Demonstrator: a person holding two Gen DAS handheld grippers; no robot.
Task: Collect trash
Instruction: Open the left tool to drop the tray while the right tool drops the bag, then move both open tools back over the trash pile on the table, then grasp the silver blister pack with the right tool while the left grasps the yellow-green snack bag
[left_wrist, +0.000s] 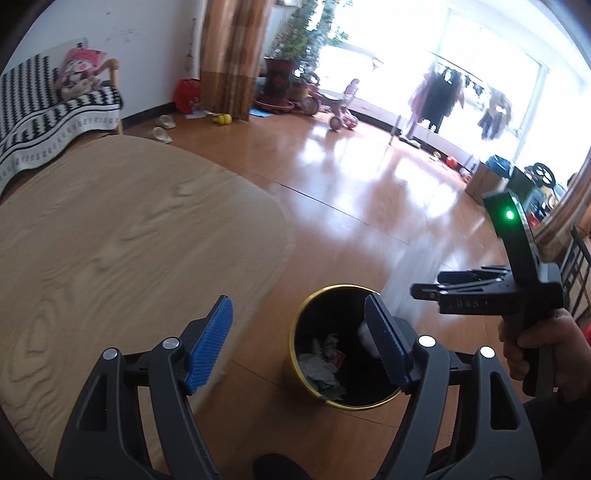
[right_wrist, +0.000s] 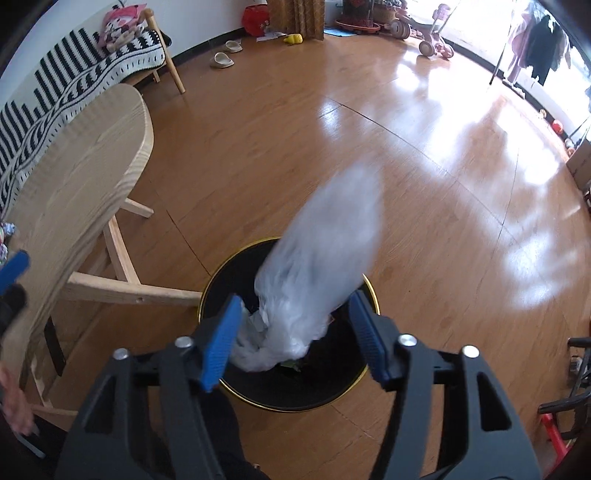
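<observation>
A black trash bin with a gold rim (left_wrist: 295, 332) (right_wrist: 207, 291) stands on the wooden floor beside the table. Crumpled paper and wrappers (left_wrist: 321, 363) lie inside it. My right gripper (right_wrist: 295, 334) is open right above the bin. A blurred translucent white plastic bag (right_wrist: 317, 266) hangs between its blue pads over the bin mouth, touching the left pad (right_wrist: 218, 343). My left gripper (left_wrist: 299, 339) is open and empty, above the table edge and the bin. The right gripper also shows in the left wrist view (left_wrist: 480, 291).
A light wooden table (left_wrist: 122, 229) (right_wrist: 85, 162) stands left of the bin, with wooden legs (right_wrist: 129, 288). A striped blanket covers a bench (left_wrist: 44, 110) by the wall. Slippers (right_wrist: 221, 59), a tricycle (left_wrist: 343, 107), plants and a clothes rack are far across the floor.
</observation>
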